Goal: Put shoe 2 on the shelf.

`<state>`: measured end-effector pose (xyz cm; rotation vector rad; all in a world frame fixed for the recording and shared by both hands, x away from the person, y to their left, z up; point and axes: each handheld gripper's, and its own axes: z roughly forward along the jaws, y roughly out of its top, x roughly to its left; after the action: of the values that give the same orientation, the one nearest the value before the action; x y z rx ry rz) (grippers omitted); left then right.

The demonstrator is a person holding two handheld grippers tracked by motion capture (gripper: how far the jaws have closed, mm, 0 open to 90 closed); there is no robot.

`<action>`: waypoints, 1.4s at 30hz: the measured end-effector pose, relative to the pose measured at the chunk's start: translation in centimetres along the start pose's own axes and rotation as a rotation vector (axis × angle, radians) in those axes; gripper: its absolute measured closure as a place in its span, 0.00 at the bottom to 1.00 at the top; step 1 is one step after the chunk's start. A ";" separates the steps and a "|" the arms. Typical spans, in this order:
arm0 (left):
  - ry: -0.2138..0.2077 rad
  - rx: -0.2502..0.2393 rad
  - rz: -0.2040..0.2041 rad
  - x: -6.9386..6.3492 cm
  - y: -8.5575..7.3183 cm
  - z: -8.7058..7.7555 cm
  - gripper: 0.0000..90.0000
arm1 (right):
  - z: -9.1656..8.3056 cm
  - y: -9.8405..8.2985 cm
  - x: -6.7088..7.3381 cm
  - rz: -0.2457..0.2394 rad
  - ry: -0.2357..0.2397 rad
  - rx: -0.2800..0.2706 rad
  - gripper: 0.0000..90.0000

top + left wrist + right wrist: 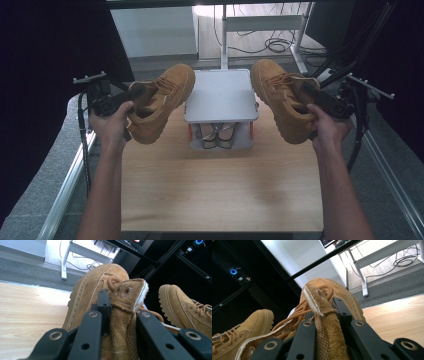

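Observation:
I hold two tan suede lace-up boots in the air above the wooden table. My left gripper is shut on the collar and tongue of the left boot, whose toe points away toward the back. My right gripper is shut on the tongue of the right boot, with the laces bunched beside its jaw. Each boot also appears in the other gripper's view, the right boot and the left boot. The boots hang on either side of a small grey rack.
The grey rack stands at the table's back centre, with a flat top shelf and a pair of sandals underneath. Metal rails run along both table sides. Behind are a white desk frame, floor cables and dark curtains.

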<state>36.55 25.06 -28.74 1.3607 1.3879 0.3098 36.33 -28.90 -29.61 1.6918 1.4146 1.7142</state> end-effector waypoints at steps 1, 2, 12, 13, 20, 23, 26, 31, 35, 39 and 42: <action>-0.005 -0.002 -0.005 -0.2 0.0 0.2 0.89 | 0.2 0.0 0.1 0.012 0.000 0.003 0.90; -0.002 -0.004 -0.002 -0.4 0.0 0.4 0.89 | 0.5 0.1 0.2 0.013 -0.004 0.002 0.90; -0.023 -0.010 -0.026 -2.8 0.4 2.4 0.89 | 2.5 -0.4 1.8 0.027 0.000 0.010 0.90; -0.021 -0.009 -0.026 -3.0 0.4 2.6 0.89 | 2.6 -0.4 2.1 0.029 0.001 0.013 0.90; 0.001 -0.007 -0.062 -4.0 0.2 3.9 0.89 | 4.1 -0.9 3.5 0.033 -0.001 0.021 0.90; 0.013 -0.001 -0.093 -4.3 0.2 4.7 0.89 | 5.1 -1.3 4.0 0.051 -0.007 0.038 0.89; 0.024 0.003 -0.112 -4.7 0.0 5.7 0.89 | 6.0 -1.6 4.5 0.062 -0.009 0.048 0.89; 0.016 0.018 -0.144 -5.4 0.2 7.3 0.89 | 7.4 -1.7 5.1 0.086 -0.012 0.057 0.89; -0.003 0.017 -0.162 -5.7 1.1 8.4 0.89 | 8.7 -1.2 5.5 0.095 -0.022 0.062 0.89; -0.015 0.028 -0.192 -5.5 1.6 9.7 0.89 | 10.1 -0.8 5.9 0.112 -0.037 0.063 0.89; -0.018 0.043 -0.229 -5.0 1.5 10.6 0.89 | 11.0 -0.9 6.0 0.123 -0.044 0.065 0.89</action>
<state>44.47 16.31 -28.76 1.2215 1.5257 0.1164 44.44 -19.24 -29.37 1.8753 1.3868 1.6996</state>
